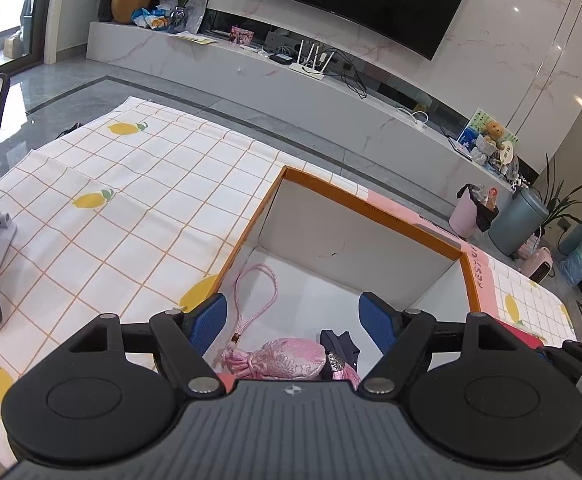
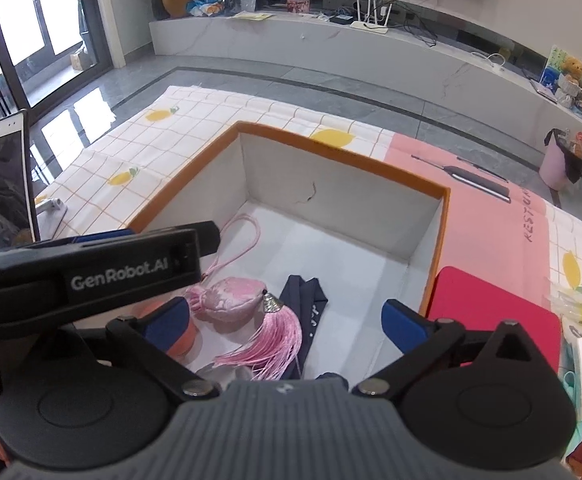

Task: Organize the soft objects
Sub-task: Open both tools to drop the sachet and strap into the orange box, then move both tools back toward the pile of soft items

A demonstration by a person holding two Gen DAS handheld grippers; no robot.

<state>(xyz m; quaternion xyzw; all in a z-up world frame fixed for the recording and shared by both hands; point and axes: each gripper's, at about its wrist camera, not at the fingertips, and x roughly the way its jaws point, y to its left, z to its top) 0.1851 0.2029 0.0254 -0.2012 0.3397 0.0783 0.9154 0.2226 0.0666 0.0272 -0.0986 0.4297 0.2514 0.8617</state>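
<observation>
Two soft things lie on the white floor of the orange-rimmed box (image 2: pixel 439 240): a pink brocade sachet (image 2: pixel 227 300) with a looped cord (image 2: pixel 247 232) and a pink tassel (image 2: pixel 267 344), and a folded navy cloth (image 2: pixel 311 300) touching the tassel's right side. Both sit in the near-left part of the box; the far and right stretches of its floor are bare, with upright white walls on all visible sides. Outside the box's right edge a red pad (image 2: pixel 495 312) lies on the lemon-print tablecloth (image 1: pixel 131 208), and a tablet (image 2: pixel 7 188) stands at the left. Both grippers tilt downward over the near rim. The left gripper (image 1: pixel 291 322) has its blue pads (image 1: pixel 211 320) wide apart, nothing between them. The right gripper (image 2: pixel 287 320) is likewise spread wide and empty, the sachet lying free just ahead of it.
</observation>
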